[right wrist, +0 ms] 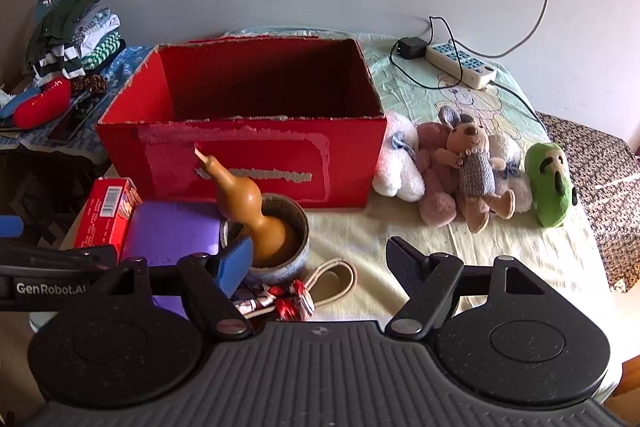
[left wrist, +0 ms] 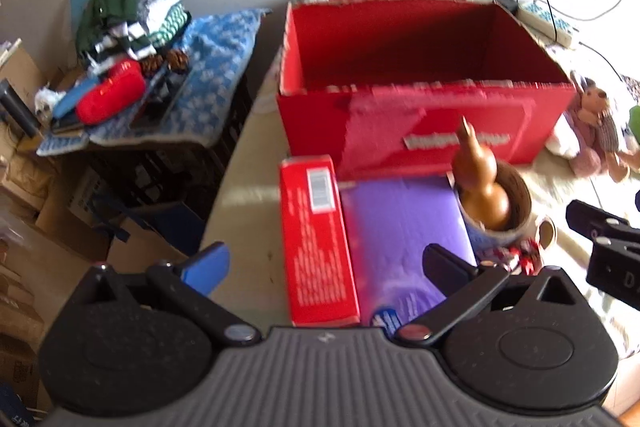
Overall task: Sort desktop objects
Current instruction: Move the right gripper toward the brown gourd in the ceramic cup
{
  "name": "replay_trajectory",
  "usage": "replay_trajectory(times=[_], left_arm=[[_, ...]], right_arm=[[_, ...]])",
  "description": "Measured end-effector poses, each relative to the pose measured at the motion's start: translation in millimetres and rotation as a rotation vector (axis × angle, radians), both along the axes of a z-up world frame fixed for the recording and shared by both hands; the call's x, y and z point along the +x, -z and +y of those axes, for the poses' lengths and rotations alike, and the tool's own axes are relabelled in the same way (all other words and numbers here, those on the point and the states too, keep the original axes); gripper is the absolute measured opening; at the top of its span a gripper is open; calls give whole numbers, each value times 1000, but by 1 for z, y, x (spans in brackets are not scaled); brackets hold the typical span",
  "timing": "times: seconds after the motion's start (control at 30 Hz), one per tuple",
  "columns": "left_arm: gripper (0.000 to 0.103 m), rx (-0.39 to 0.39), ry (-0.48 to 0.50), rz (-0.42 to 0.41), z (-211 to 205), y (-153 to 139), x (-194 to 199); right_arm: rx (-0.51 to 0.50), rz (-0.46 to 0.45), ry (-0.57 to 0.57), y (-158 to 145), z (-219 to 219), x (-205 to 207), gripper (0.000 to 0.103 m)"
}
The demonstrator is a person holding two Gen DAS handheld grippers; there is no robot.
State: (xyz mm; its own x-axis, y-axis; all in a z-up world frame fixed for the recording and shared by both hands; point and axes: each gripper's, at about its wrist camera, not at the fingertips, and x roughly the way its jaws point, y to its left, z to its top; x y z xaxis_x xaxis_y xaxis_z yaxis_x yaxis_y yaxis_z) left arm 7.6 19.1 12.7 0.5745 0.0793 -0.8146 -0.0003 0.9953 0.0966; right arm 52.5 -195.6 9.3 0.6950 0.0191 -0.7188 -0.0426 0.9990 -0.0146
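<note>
The left gripper [left wrist: 326, 265] hangs over the near-left corner of the counter [right wrist: 500, 251], its jaws spread wide with nothing pinched; between them lie the small red carton [left wrist: 316, 239] and, touching it at its 3 o'clock side, the purple box [left wrist: 400, 227]. The right gripper [right wrist: 320, 261] is likewise spread and empty, poised above the looped cord [right wrist: 340, 277] and the wrapped sweets [right wrist: 280, 301]. The big red box [right wrist: 248, 131], open-topped and seemingly empty, stands at 12 o'clock from both grippers; it is likely where the things are to go. At 12 o'clock from the right gripper's blue pad sits a gourd [right wrist: 248, 211], upright but leaning, inside a tape roll [right wrist: 294, 247]; the plush toys [right wrist: 468, 171] lie in a row at 2 o'clock, just beside the box's right wall.

The step in hand looks like a first pick, probably the red carton for the left side. To do it well, straddle the carton across its narrow width, keeping the inner finger out of the seam with the purple box; close squarely so it does not twist; lift clear of the box rim before carrying it over. The right gripper should stay clear of the gourd, which looks ready to topple if nudged.
</note>
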Motion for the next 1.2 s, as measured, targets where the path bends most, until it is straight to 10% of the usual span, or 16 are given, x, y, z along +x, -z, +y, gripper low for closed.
replay_trajectory(times=[0.37, 0.77, 1.2], left_arm=[[102, 29, 32, -33, -9, 1, 10], [102, -10, 54, -26, -5, 6, 10], [102, -180, 160, -73, -2, 6, 16]], right_arm=[[57, 9, 29, 11, 5, -1, 76], [83, -1, 37, 18, 6, 3, 54], [96, -38, -176, 39, 1, 18, 50]])
